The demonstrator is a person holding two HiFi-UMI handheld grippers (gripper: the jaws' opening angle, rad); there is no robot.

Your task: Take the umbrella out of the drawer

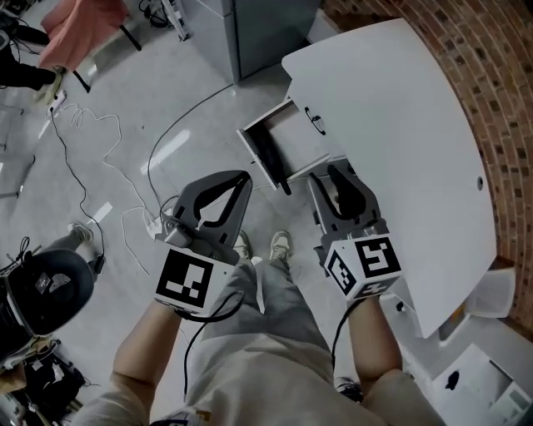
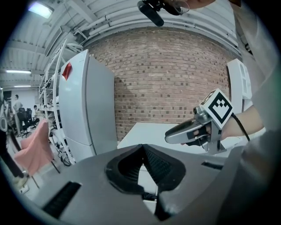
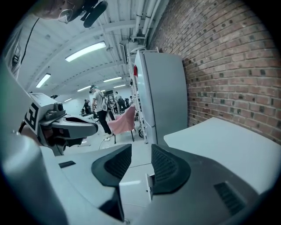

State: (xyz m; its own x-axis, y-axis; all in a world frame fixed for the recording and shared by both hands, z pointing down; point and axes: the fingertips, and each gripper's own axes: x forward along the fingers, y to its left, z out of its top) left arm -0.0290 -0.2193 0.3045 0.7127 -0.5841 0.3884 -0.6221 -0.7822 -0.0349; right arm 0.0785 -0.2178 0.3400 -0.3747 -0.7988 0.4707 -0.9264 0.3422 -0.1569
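Note:
The white drawer (image 1: pixel 293 137) stands pulled out from the white table (image 1: pixel 400 125). A long dark thing, which looks like the umbrella (image 1: pixel 276 163), lies along the drawer's near side. My left gripper (image 1: pixel 243 178) hangs just left of the drawer's front, jaws shut with nothing between them (image 2: pixel 142 147). My right gripper (image 1: pixel 334 171) is over the table's edge just right of the drawer. Its jaws stand apart and empty (image 3: pixel 141 153), and the drawer's white corner (image 3: pixel 148 188) shows through the gap.
A brick wall (image 1: pixel 500 100) runs behind the table. A grey cabinet (image 1: pixel 258 25) stands beyond the drawer. Cables (image 1: pixel 92 141) trail over the floor at left, near a pink-draped chair (image 1: pixel 83 25). The person's shoes (image 1: pixel 279 244) are below the drawer.

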